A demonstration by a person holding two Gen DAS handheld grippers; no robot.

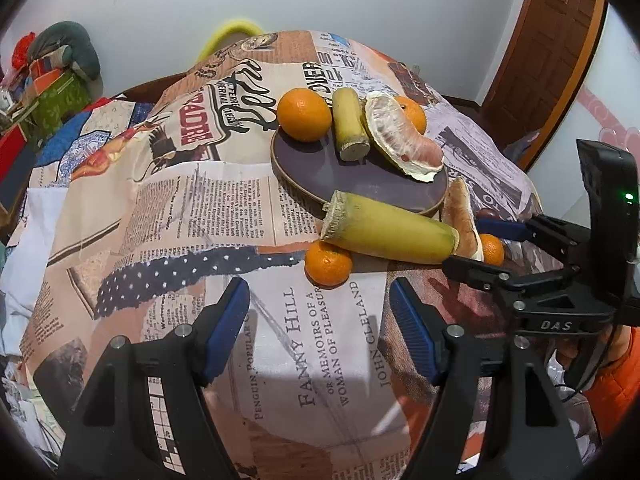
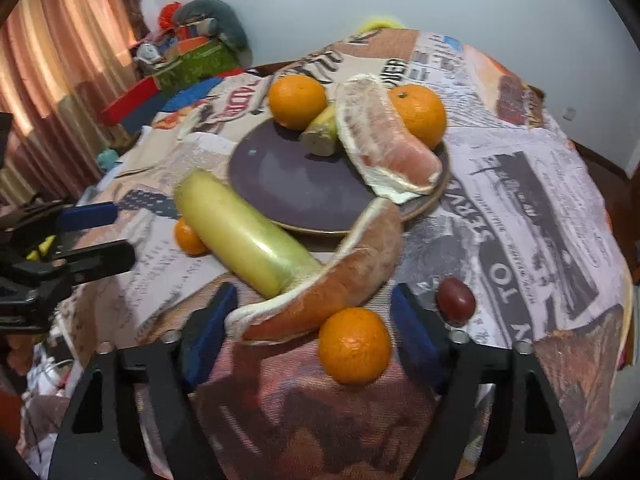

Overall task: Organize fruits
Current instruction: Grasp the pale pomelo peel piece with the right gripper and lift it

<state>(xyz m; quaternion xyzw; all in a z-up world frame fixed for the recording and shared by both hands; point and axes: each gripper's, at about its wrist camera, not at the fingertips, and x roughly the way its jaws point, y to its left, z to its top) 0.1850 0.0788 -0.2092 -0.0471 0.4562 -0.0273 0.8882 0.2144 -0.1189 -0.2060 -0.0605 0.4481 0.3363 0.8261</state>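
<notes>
On the table (image 1: 120, 208), draped in a newspaper-print cloth, the left hand-held gripper (image 1: 320, 304) hangs with its jaws apart and nothing between them, just short of a small orange (image 1: 328, 266) near the front edge. Resting over that orange lies a long sugarcane piece (image 1: 388, 228), one end reaching the rim of the purple plate (image 1: 352, 178) at mid-table. The plate carries an orange (image 1: 304, 114), a short sugarcane piece (image 1: 350, 124), a peeled pomelo wedge (image 1: 400, 136) and a second orange (image 1: 412, 114) behind it. A loose pomelo wedge (image 2: 340, 276) leans against the long cane. The right hand-held gripper (image 2: 314, 332) stands open around this wedge and another small orange (image 2: 354, 346), pads not touching either. A dark red fruit (image 2: 456, 300) sits just right of it.
</notes>
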